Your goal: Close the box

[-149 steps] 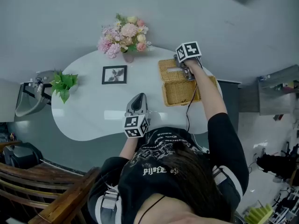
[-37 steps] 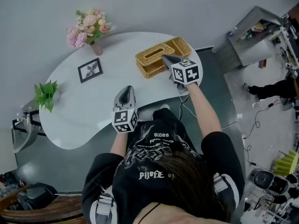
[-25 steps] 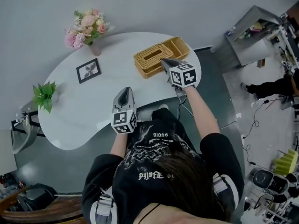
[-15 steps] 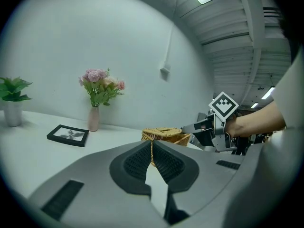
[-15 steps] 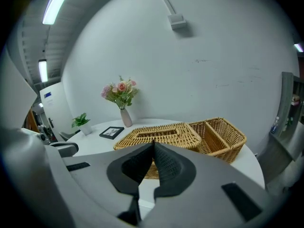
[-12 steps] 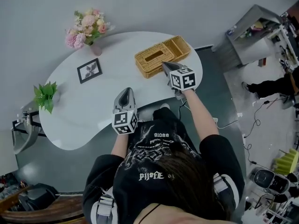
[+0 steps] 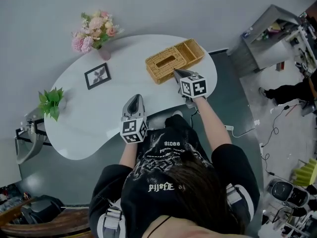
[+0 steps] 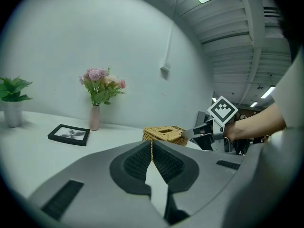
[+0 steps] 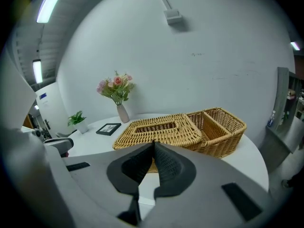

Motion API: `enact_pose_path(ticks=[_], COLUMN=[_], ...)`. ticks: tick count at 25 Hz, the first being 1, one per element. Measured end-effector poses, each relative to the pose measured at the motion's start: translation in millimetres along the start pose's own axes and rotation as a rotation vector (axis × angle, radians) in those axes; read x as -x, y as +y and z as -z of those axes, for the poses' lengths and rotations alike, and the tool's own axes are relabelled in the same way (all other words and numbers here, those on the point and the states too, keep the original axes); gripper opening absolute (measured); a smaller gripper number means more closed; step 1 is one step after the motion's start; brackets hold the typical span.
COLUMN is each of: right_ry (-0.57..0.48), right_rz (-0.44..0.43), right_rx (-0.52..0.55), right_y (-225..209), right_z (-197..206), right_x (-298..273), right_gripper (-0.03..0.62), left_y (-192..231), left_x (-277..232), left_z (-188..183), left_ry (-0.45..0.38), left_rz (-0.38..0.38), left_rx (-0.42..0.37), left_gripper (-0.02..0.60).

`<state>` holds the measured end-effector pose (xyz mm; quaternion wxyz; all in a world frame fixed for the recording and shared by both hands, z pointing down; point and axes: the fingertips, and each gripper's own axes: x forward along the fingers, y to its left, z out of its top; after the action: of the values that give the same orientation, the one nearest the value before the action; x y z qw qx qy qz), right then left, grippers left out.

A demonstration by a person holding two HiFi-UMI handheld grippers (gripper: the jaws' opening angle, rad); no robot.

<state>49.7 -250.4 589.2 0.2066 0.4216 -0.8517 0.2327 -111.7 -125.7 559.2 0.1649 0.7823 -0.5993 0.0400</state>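
Facing the wicker box (image 7: 171,59), left gripper (image 8: 152,144) and right gripper (image 9: 153,146) have jaws pressed together, empty.

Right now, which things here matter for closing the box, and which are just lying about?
For the job:
- box, open
- lid, slotted, lying beside the box
- right tool, shut and empty, close to the lid

Lying about:
- flowers
- frame
- plant
- left tool, shut and empty, away from the box
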Motion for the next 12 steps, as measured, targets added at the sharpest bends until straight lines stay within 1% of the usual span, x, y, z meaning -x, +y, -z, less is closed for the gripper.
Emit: enact_pose_path(ticks=[8,12], right_ry=[0.009,-0.010], right_rz=[0.020,0.028], right_rx=[-0.022,-0.053], right_y=[-2.0,-3.5], right_z=[13.8,13.4], right_x=[-4.5,-2.6], right_gripper=[0.035,0.037], left_y=[1.2,2.0], left_x=[1.7,3.4], left_z=[-0.7,-2.2], left_ry=[-0.002,-0.006], left_rz=[0.002,-0.002], left_rx=[-0.014,-0.015], left_gripper=[0.028,0.028])
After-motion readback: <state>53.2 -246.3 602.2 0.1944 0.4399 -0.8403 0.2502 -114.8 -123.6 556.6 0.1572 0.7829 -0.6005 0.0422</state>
